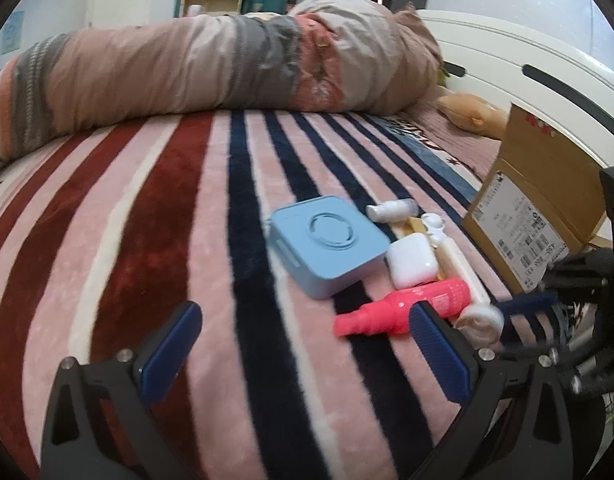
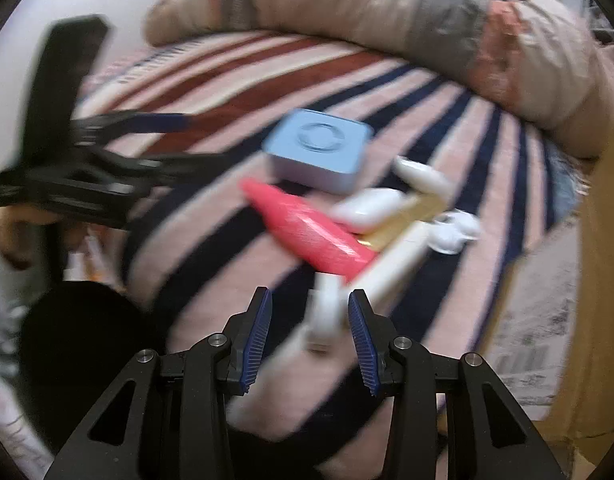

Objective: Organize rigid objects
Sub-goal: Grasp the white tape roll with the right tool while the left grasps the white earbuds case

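Note:
On the striped blanket [image 1: 155,240] lie a light blue square box [image 1: 327,244], a white earbud case [image 1: 411,266], a pink bottle [image 1: 403,308], a long white handled tool [image 1: 463,268] and a small white tube [image 1: 391,210]. My left gripper [image 1: 305,328] is open and empty, just short of the pink bottle. My right gripper [image 2: 311,320] is open, with the round white end of the long tool [image 2: 327,308] between its fingers; I cannot tell if they touch it. The right wrist view is blurred. It also shows the blue box [image 2: 319,148], pink bottle [image 2: 307,228] and white case [image 2: 367,208].
An open cardboard box [image 1: 535,208] stands at the right of the items. A rolled quilt [image 1: 187,72] lies across the far side of the bed, with a white headboard [image 1: 527,52] and a plush toy [image 1: 471,114] at the right. The left gripper shows in the right wrist view [image 2: 107,152].

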### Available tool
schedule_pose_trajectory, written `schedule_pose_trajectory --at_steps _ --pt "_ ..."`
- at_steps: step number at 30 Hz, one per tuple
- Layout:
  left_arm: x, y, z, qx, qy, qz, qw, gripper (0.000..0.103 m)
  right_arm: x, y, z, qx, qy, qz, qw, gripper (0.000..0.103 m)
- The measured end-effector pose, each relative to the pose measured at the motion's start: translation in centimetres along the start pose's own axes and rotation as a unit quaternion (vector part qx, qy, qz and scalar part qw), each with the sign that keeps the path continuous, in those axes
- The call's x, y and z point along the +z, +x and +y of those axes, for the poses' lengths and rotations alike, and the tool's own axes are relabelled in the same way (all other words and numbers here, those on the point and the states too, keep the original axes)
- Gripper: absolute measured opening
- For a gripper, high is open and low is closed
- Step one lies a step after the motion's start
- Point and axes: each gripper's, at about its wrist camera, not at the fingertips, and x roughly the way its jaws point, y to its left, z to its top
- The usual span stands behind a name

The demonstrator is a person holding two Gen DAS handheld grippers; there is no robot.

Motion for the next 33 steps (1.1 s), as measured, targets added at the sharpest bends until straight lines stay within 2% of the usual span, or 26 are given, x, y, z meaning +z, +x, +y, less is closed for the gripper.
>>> schedule_pose_trajectory --at_steps 2,7,10,13,15,17,18,20,24,27,30,33 --pt "0.6 0.7 -0.2 -0.009 0.002 0.002 1.0 0.102 -0.1 0.2 0.7 0.034 -0.009 0.006 0.999 0.035" --pt "2.6 3.5 -1.3 -0.016 0.039 0.023 0.9989 0.102 -0.3 0.7 1.2 0.04 -0.017 0.014 0.999 0.036" --pt "3.4 3.8 -2.7 -0.073 0.057 0.025 0.9954 0.102 -0.4 0.9 0.8 0.013 -0.017 0.017 1.0 0.036" --pt "4.2 3.4 -3.5 -0.115 0.054 0.034 0.9913 0.101 -0.6 0.6 0.4 0.023 -0.012 0.013 1.0 0.036" --pt "4.7 3.9 -4.2 -0.145 0.047 0.054 0.9869 0.093 -0.9 0.0 0.6 0.048 -0.019 0.002 0.999 0.036" --pt "4.8 4.6 -4.7 -0.174 0.042 0.077 0.9808 0.081 -1.1 -0.3 0.8 0.059 -0.027 -0.002 0.998 0.036" --pt "4.8 5.1 -5.0 -0.178 0.043 0.089 0.9791 0.079 -1.2 -0.3 1.0 0.055 -0.031 -0.003 0.998 0.036" --pt "4.8 6.2 -5.5 -0.177 0.04 0.11 0.9772 0.067 -1.4 -0.3 1.1 0.04 -0.034 -0.003 0.999 0.036" --pt "4.4 8.8 -6.2 -0.178 0.023 0.15 0.9724 0.058 -1.6 -0.2 1.0 0.025 -0.029 -0.005 0.999 0.036" --pt "4.6 9.9 -6.0 -0.158 0.017 0.149 0.9761 0.054 -1.7 0.0 0.9 0.017 -0.03 -0.004 0.999 0.036" --pt "5.1 10.3 -5.5 -0.162 0.003 0.145 0.9761 0.042 -1.5 0.2 0.8 0.02 -0.032 -0.004 0.999 0.036" --pt "5.0 10.5 -5.8 -0.158 0.015 0.147 0.9763 0.041 -1.2 0.5 0.7 0.025 -0.03 -0.003 0.999 0.036"
